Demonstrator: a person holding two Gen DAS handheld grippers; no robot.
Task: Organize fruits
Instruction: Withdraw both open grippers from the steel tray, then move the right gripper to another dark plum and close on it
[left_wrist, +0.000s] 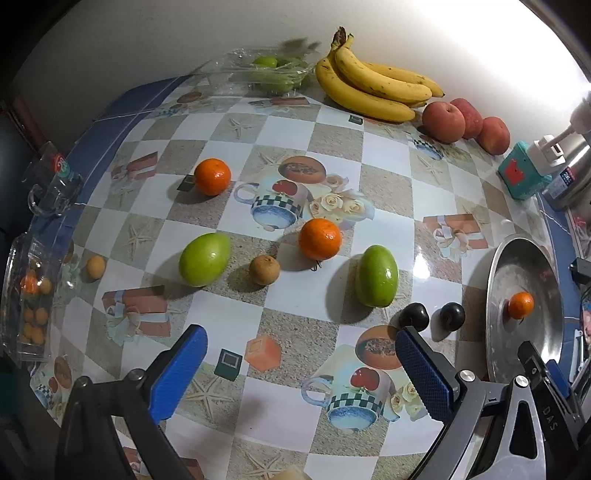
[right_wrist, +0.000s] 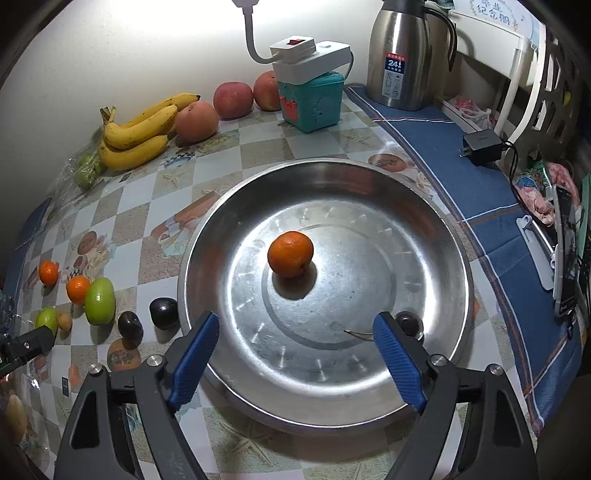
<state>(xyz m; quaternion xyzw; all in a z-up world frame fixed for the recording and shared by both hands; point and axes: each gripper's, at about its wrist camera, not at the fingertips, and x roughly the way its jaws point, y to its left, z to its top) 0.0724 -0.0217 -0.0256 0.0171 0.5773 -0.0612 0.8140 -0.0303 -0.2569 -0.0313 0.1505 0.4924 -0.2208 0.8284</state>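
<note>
A steel pan (right_wrist: 436, 229) holds one tangerine (right_wrist: 290, 254) near its middle and a dark plum (right_wrist: 410, 323) by its near rim. My right gripper (right_wrist: 295, 336) is open and empty over the pan's near edge. My left gripper (left_wrist: 299, 350) is open and empty above the patterned table. Ahead of it lie two tangerines (left_wrist: 319, 239) (left_wrist: 212, 176), two green mangoes (left_wrist: 376, 276) (left_wrist: 204, 259), a small brown fruit (left_wrist: 263, 270) and two dark plums (left_wrist: 414, 316) (left_wrist: 452, 315). The pan (left_wrist: 517, 350) with its tangerine (left_wrist: 521, 305) is at the left wrist view's right.
Bananas (left_wrist: 369, 83), three apples (left_wrist: 443, 122) and a clear pack of green fruit (left_wrist: 269, 72) line the back wall. A teal box (right_wrist: 314, 101), a power strip (right_wrist: 310, 55) and a steel flask (right_wrist: 402, 55) stand behind the pan. A clear box of small orange fruit (left_wrist: 31, 291) sits at the table's left edge.
</note>
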